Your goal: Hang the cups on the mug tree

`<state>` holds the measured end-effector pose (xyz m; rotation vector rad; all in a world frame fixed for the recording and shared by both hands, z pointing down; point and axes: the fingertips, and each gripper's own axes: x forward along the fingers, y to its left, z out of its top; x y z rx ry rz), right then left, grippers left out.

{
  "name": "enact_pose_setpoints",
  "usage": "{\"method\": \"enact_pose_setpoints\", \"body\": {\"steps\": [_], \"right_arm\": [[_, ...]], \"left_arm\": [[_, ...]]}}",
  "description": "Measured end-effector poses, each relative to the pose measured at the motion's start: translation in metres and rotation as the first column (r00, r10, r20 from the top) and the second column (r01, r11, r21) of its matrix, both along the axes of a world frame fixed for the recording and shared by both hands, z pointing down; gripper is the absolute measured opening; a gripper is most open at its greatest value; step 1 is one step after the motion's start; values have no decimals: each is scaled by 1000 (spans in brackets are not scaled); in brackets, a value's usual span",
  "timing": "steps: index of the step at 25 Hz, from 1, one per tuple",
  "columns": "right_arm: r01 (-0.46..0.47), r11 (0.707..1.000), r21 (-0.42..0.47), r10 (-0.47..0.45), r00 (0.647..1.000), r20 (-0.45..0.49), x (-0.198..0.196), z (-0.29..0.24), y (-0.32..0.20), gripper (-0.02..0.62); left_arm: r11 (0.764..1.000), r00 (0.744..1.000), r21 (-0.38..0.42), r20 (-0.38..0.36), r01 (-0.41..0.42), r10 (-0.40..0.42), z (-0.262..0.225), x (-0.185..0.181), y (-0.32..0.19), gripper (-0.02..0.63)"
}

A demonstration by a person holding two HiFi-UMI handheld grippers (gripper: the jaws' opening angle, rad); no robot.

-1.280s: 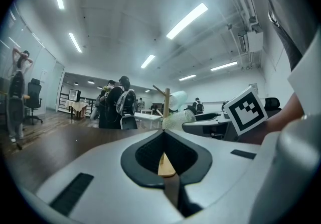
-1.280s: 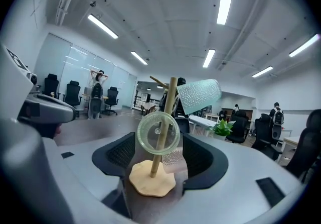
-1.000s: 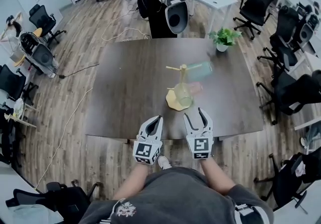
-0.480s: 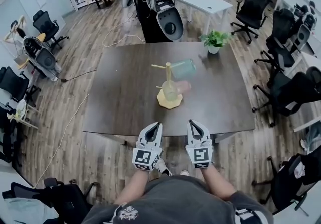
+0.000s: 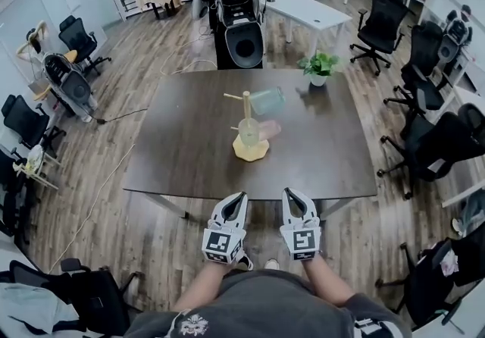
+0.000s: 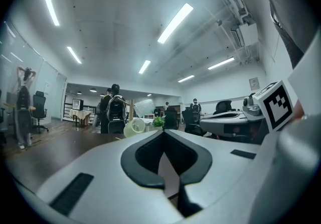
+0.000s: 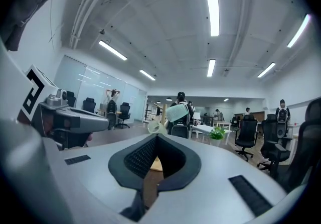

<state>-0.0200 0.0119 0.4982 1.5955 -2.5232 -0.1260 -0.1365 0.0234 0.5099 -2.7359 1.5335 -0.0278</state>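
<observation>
Both your tools, left tool [image 5: 239, 198] and right tool [image 5: 289, 195], are pressed together, empty, just off the desk's [image 5: 182, 154] near edge, with bare desk ahead. The tree [image 5: 246, 113] stands mid-desk with three cups [image 5: 267, 101]. Tool views only catch two; the pink cup [image 5: 270, 130] doesn't show there.

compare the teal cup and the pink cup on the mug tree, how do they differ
Colour: the teal cup is blue-green, the pink cup pale pink. Height: the teal cup hangs near the top of the mug tree, the pink cup low by its base. Size: the teal cup looks larger than the pink cup. Both hang right of the post in the head view.
</observation>
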Motion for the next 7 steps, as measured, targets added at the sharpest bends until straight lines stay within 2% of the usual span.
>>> {"method": "enact_pose_setpoints", "body": {"steps": [7], "right_arm": [[34, 999, 25, -35, 999, 25, 10, -6, 20, 25]], "left_arm": [[1000, 1000, -5, -4, 9, -9, 2, 16, 19, 6]]}}
